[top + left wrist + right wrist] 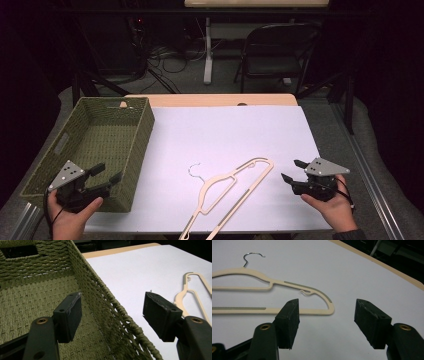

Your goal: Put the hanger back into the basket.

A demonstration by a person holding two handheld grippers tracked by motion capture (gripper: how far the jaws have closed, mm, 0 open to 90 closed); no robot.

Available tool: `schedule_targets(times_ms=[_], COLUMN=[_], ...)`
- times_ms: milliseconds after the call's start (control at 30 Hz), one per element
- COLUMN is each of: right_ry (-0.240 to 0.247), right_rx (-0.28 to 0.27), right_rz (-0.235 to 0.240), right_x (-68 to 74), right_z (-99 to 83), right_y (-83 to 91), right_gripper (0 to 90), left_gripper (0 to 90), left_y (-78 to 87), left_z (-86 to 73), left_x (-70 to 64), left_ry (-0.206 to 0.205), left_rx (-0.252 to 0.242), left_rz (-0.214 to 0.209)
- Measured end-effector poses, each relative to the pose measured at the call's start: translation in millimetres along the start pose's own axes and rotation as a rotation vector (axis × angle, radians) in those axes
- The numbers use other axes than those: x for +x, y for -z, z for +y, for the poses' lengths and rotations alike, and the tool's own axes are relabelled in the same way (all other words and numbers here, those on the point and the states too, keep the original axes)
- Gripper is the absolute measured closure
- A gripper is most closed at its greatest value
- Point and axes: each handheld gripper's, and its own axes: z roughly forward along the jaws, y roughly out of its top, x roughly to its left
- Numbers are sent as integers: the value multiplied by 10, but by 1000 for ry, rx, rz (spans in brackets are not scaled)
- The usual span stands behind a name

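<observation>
White table cover (235, 135) fills mid-frame of the high view; its centre and upper part are bare, so there is wide open room for a carry.

Green woven basket (95, 150), left of frame, holds nothing visible. Its right wall stands between the cover and the basket floor; judged the one edge any carry must clear.

Cream hanger (230, 197) lies flat at lower centre, metal hook toward mid-frame, its lower end running past the near edge of the cover at the bottom of the frame. Untouched. Judged: work not yet started; grasp, lift and placing into the basket all remain, if that is the aim.

Right gripper (292, 172), lower right: jaws wide apart, holding nothing, aimed at the hanger's rounded shoulder end (329, 307), near but not touching.

Left gripper (107, 175), lower left: jaws wide apart, empty, one on each side of the basket's wall (112, 305) without contact.
</observation>
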Motion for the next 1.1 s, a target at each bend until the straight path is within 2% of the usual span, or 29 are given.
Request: schedule_targets(times_ms=[200,233,267,367,400,467,500,633,667,800,967,1100], right_ry=[21,30,30,49,63,78,78,133,165,200,208,217], right_rx=[31,41,41,30,35,24,24,14,12,18,47,110], right_rz=[-7,-5,-5,-7,6,13,13,42,58,77,128,181], right_x=[30,49,49,114,157,208,208,295,329,354,306,284], right_z=[137,223,223,382,507,627,627,852,949,1077,1193,1236], right_y=[41,65,65,89,105,91,91,41,-2,-65,-212,-342], right_gripper=[370,382,382,382,381,381,381,379,379,380,397,402], left_gripper=[320,321,322,323,323,323,323,325,326,326,326,326], left_y=[21,26,26,28,25,15,7,-25,-37,-48,-76,-92], left_z=[43,64,64,106,121,150,162,222,251,289,308,297], left_x=[-36,-43,-43,-55,-60,-70,-79,-130,-154,-176,-212,-232], left_ry=[-13,-11,-11,-16,-17,-19,-19,-33,-50,-56,-58,-65], left_rx=[-4,-10,-10,-17,-17,-15,-17,-18,-16,-18,-16,-7], left_rz=[-2,-3,-3,-5,-6,-12,-12,-26,-30,-34,-44,-50])
